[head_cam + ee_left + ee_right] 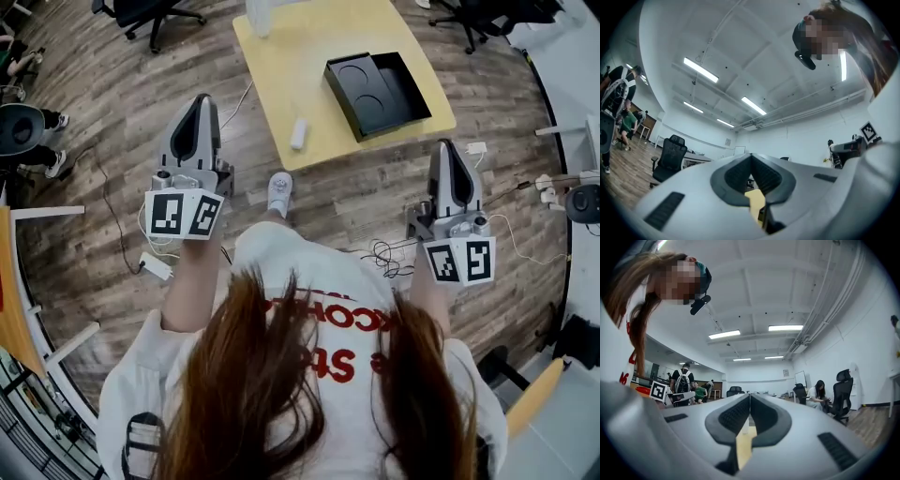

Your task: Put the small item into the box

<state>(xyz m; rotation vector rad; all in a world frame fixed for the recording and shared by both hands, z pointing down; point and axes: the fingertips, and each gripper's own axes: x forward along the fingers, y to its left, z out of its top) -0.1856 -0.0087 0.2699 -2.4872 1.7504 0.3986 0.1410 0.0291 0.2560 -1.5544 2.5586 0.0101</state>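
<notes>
Ahead of you on the yellow desk (281, 66), the small white item (299, 133) lies near the front edge. The black box (378, 94) sits open to its right, apart from it, showing an insert with two round recesses. Neither tool has reached the desk: you hold the left tool (200, 101) and the right tool (448, 147) out over the floor, short of the desk edge, one on each side of your body. Both are clenched on nothing, and each tool's own view shows its ribbed pads meeting at the tip with only a sliver of yellow desk below them. By the look of it, you are at the approach and the pickup has not begun. The item lies closer to your left tool, so that looks the natural one to use. You would need to step or reach forward, release its jaws before it arrives, and bring them down either side of the item's narrow width. Then close, lift, and carry it right to the box.
</notes>
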